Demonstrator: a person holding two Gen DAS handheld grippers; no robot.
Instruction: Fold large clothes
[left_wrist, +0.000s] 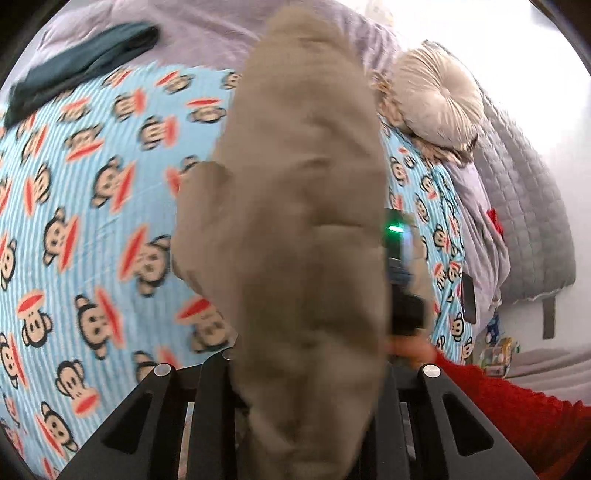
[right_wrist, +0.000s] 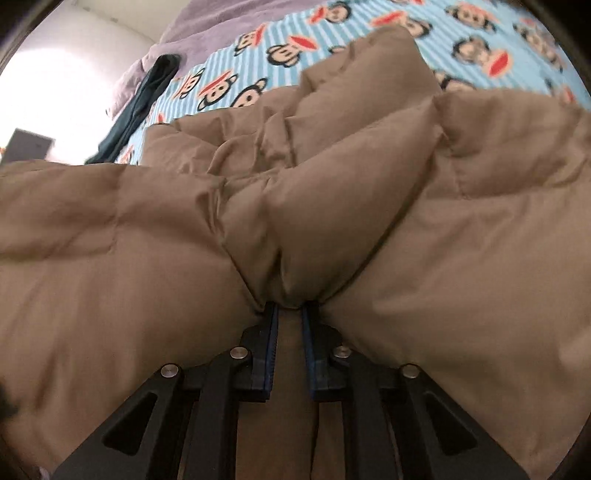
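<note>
Folding looks barely begun: the tan puffer jacket (right_wrist: 369, 206) sprawls rumpled over the monkey-print sheet (right_wrist: 480, 40), no neat fold visible yet. The right gripper (right_wrist: 290, 314) pinches a bunch of its padded fabric between nearly closed pads, while the left gripper (left_wrist: 295, 391) clamps another part, which hangs in a long tan drape above the sheet (left_wrist: 92, 221) and hides the jaws. I judge that spreading it flat, tucking the sleeves and folding the body all remain to do.
</note>
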